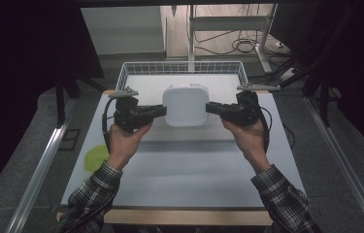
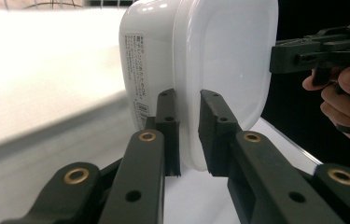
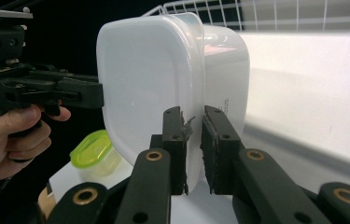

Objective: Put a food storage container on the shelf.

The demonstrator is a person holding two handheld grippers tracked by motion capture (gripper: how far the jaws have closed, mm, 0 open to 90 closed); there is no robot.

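Looking down from the high view, we hold the white container point(image 1: 185, 104) mid-frame between left gripper point(image 1: 159, 111) and right gripper point(image 1: 211, 108). Each gripper view shows jaws clamped on its thin rim; uneven lifting could tilt it free.

A white wire mesh basket point(image 1: 182, 68) stands at the far edge of the white tabletop point(image 1: 184, 170), and a small clear plastic tub with a lime-green lid point(image 3: 92, 156) sits near the table's left edge, well apart from it
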